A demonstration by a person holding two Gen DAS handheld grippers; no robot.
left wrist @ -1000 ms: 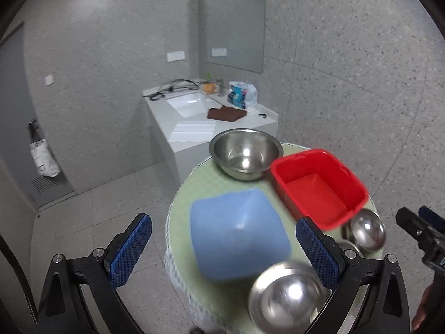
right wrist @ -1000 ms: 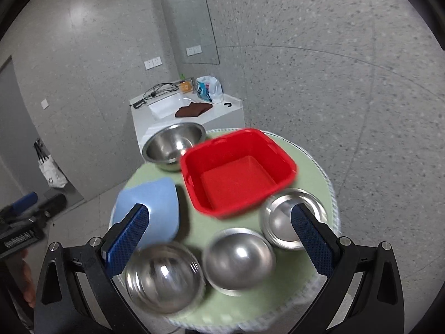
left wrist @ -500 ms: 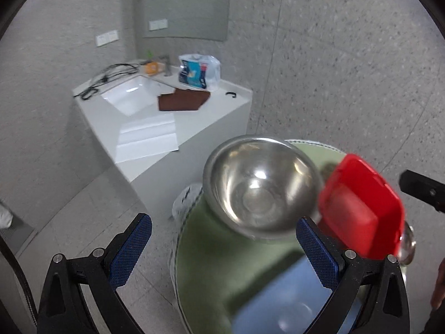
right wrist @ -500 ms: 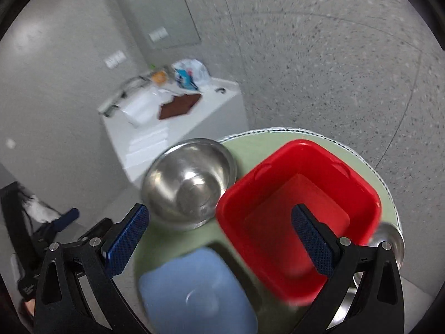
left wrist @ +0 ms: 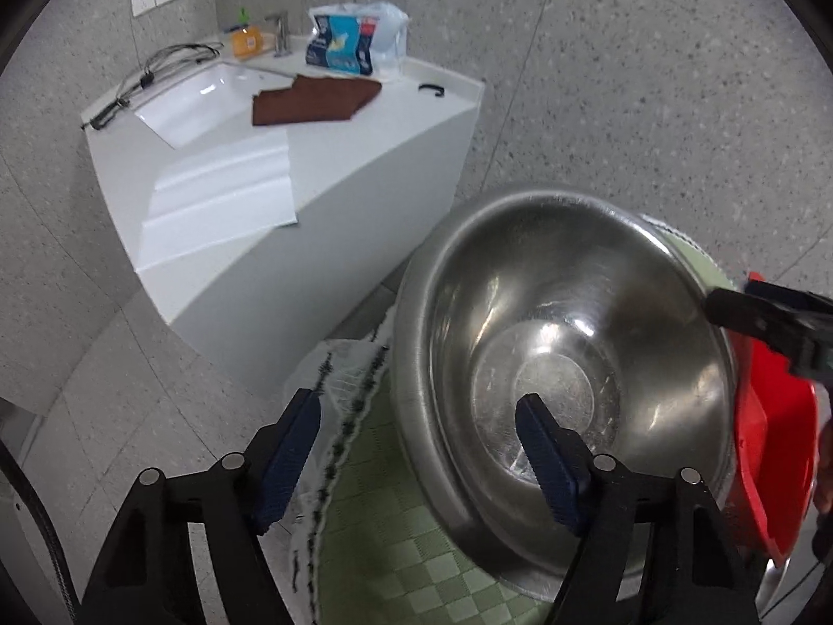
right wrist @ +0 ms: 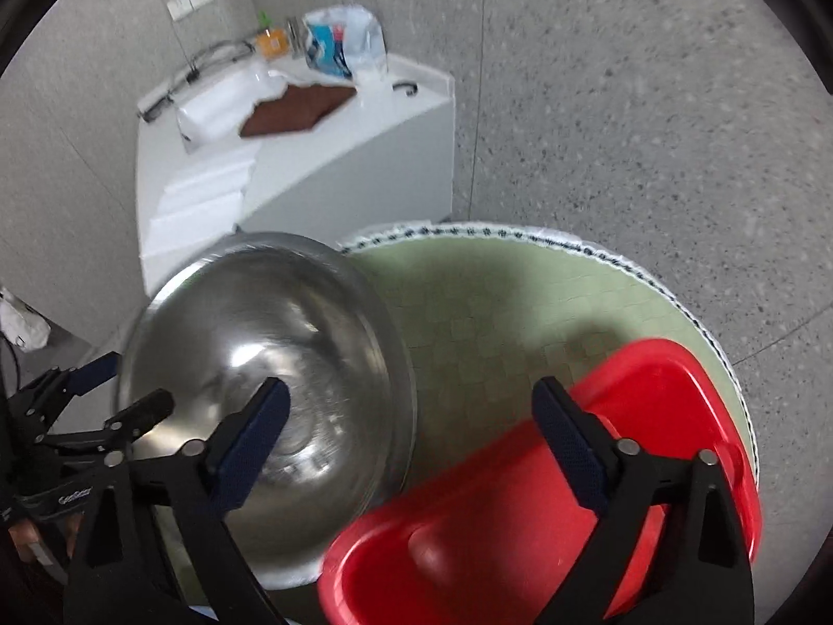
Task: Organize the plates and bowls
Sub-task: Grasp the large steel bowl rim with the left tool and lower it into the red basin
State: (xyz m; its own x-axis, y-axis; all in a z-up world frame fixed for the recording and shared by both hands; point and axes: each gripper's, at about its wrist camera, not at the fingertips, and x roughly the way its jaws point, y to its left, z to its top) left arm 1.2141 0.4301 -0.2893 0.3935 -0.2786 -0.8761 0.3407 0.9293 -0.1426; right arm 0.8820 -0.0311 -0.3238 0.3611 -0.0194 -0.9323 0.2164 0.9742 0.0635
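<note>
A large steel bowl (left wrist: 562, 359) stands at the far left of the round green-clothed table (right wrist: 520, 302); it also shows in the right wrist view (right wrist: 270, 354). My left gripper (left wrist: 416, 448) is open, its jaws astride the bowl's near left rim, one fingertip inside the bowl. A red square basin (right wrist: 520, 495) stands to the bowl's right; it also shows in the left wrist view (left wrist: 775, 448). My right gripper (right wrist: 411, 432) is open, one finger over the bowl, the other over the basin. It shows in the left wrist view (left wrist: 765, 312) at the bowl's right rim.
A white corner sink counter (left wrist: 291, 120) stands close behind the table, with a brown cloth (left wrist: 312, 99), a plastic bag (left wrist: 359, 36) and a faucet. Grey speckled wall and floor surround the table. The table's edge runs just left of the bowl.
Both grippers have moved forward and down toward the far side of the table. The blue plate and small steel bowls have dropped out of view. The large bowl now fills both views.
</note>
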